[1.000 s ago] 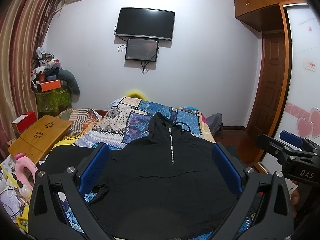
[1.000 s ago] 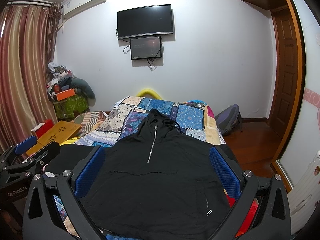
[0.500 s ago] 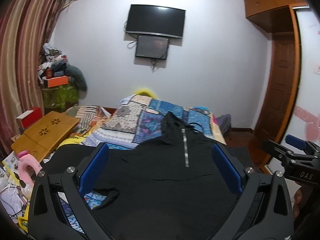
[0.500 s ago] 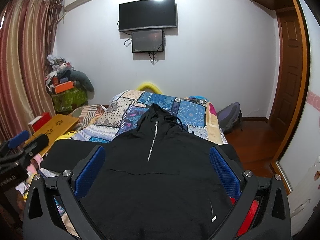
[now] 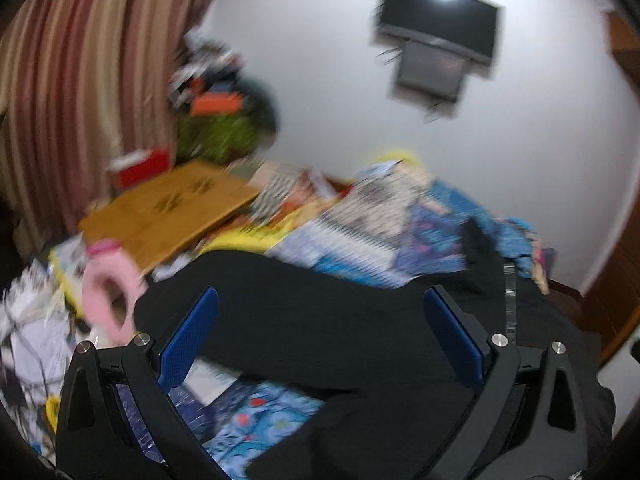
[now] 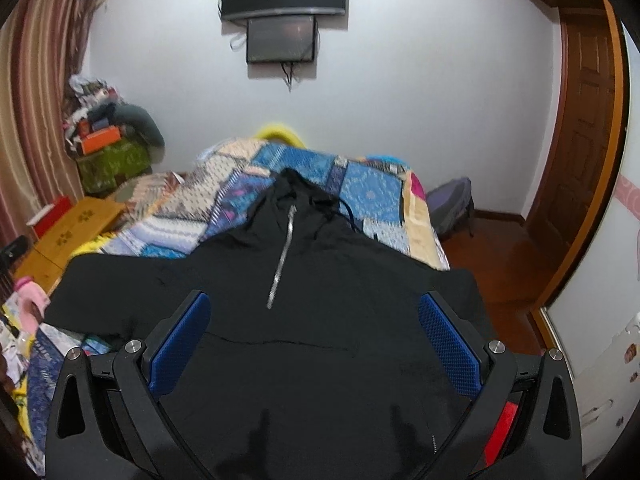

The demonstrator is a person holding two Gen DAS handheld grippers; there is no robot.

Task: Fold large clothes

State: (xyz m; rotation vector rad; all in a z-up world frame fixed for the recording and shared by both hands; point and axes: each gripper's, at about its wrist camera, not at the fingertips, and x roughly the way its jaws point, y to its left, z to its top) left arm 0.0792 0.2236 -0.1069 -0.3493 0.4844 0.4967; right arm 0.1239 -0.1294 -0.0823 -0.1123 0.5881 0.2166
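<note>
Left wrist view, blurred: a patchwork-quilted bed (image 5: 360, 240) below a white wall with two screens (image 5: 438, 20). The left gripper (image 5: 320, 328), jaws apart and empty, hangs over one sleeve of the black hoodie (image 5: 320, 320).

Right wrist view: one hoodie (image 6: 312, 280) lies flat on the quilt, zip up, both sleeves spread. The right gripper (image 6: 314, 336) gapes, holding nothing.

Left view blurred; black hoodie (image 6: 320, 320) hem cut off below.
</note>
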